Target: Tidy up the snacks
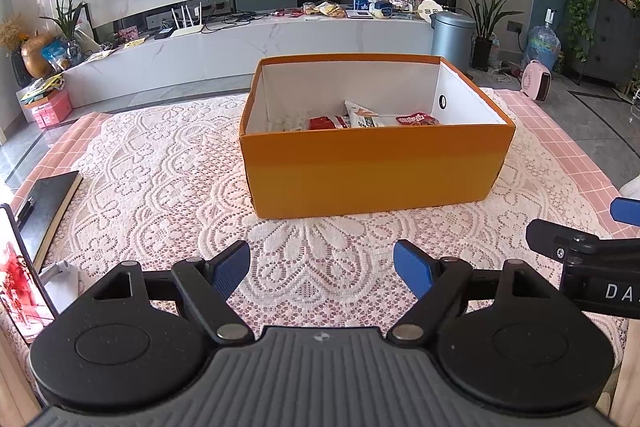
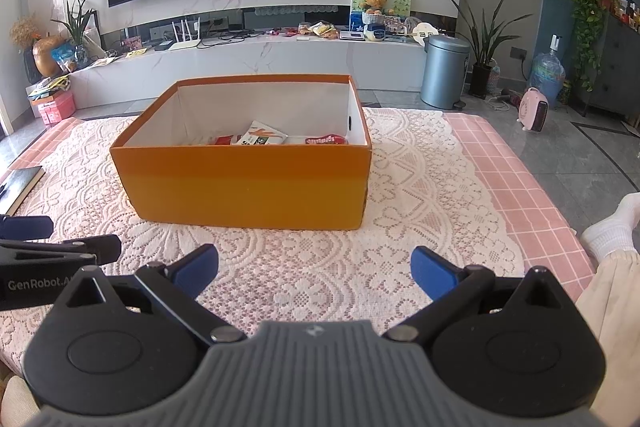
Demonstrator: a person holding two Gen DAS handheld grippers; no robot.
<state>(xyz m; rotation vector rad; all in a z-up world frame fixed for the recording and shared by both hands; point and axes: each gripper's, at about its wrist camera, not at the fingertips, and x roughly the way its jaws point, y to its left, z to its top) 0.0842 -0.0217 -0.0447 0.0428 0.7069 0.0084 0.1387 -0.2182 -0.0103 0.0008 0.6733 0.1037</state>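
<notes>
An orange cardboard box (image 1: 372, 171) (image 2: 248, 183) with white inner walls stands on the lace-covered table. Inside it lie several snack packets: a red one (image 1: 328, 123) (image 2: 222, 140), a white one with orange print (image 1: 364, 115) (image 2: 262, 135) and another red one (image 1: 418, 119) (image 2: 326, 139) by the right wall. My left gripper (image 1: 322, 269) hovers open over the lace, short of the box's front, nothing between its blue pads. My right gripper (image 2: 314, 271) is likewise open and empty, near the front wall. Each gripper shows at the edge of the other's view.
A black notebook (image 1: 50, 203) (image 2: 20, 185) and a phone on a stand (image 1: 20, 271) sit at the table's left edge. The pink checked cloth (image 2: 520, 171) marks the right edge. A person's knee and white sock (image 2: 612, 227) are at right. Beyond stand a TV console, bin (image 2: 444, 71) and heater.
</notes>
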